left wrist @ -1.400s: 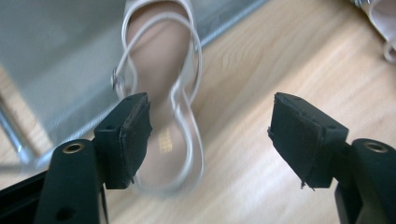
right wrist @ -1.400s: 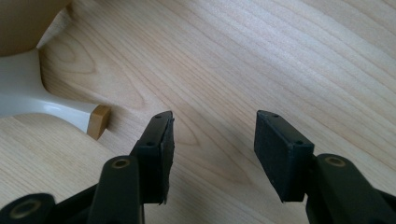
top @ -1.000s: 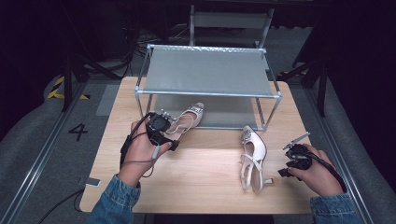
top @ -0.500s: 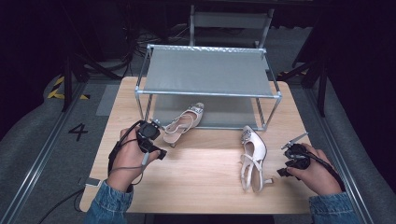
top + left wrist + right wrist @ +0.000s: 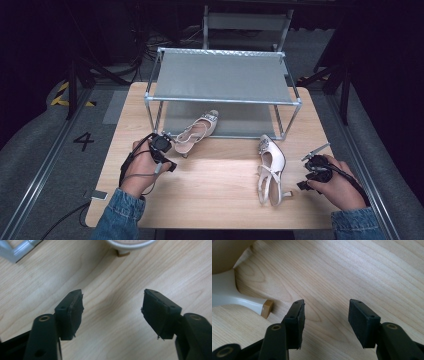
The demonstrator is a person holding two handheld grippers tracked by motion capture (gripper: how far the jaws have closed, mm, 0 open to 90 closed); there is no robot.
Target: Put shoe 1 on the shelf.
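Pale heeled sandals on a wooden table (image 5: 215, 200), both grippers spread and empty.

One sandal (image 5: 195, 132) lies half under the metal rack (image 5: 222, 77), just at two o'clock from the left gripper (image 5: 167, 145), its long axis running toward one o'clock. The other sandal (image 5: 270, 167) lies toe-away at nine o'clock of the right gripper (image 5: 312, 167), whose jaws gape beside its heel (image 5: 265, 308). Each hand looks nearest its own shoe.

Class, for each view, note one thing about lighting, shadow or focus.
High view: surroundings dark, table lit, shadow under the rack. Left gripper view: shoe heel slightly soft, wood sharp. Right gripper view: evenly bright wood, heel casting a faint shadow.
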